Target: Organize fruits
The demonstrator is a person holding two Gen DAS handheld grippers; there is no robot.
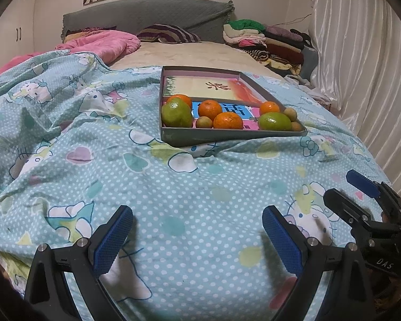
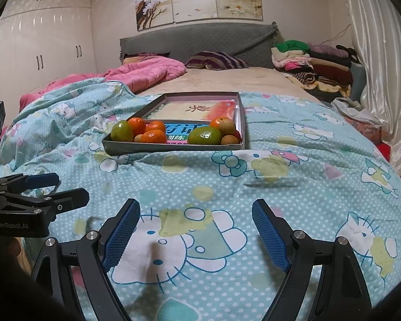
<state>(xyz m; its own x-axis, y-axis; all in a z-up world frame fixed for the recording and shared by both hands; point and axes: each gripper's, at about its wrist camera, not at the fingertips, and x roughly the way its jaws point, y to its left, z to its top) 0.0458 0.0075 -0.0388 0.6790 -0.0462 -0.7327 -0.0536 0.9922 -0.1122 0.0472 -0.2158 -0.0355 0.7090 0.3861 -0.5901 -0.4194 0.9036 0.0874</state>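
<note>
I hold two sets of fingers low over a bed, both spread wide and both empty. My left fingers (image 1: 197,230) and my right fingers (image 2: 196,227) hover side by side above the quilt (image 1: 173,187), a soft, rumpled cotton in pale teal with white dots and cartoon cats.

Well ahead of both sets of fingers, straight beyond their tips, sits a shallow grey cardboard box (image 1: 227,135). All the fruit lies in its near half, on glossy printed booklets. Seen from my left fingers: a large green mango (image 1: 176,113) in the left corner with an orange (image 1: 180,99) touching behind it, two more oranges (image 1: 210,109) (image 1: 228,121) near the middle, a small tan round fruit (image 1: 203,122) between, then a second green mango (image 1: 274,121), another orange (image 1: 269,107) and more small tan fruits (image 1: 290,113) at the right.

The fruits are mixed but already inside the box; this could be a finished gathering or a sorting yet to come, so I cannot tell which.

Any grasp would need care: the skins are smooth and round and roll easily, the box wall is thin, and the quilt yields underneath. I would close gently across a fruit's widest part.
</note>
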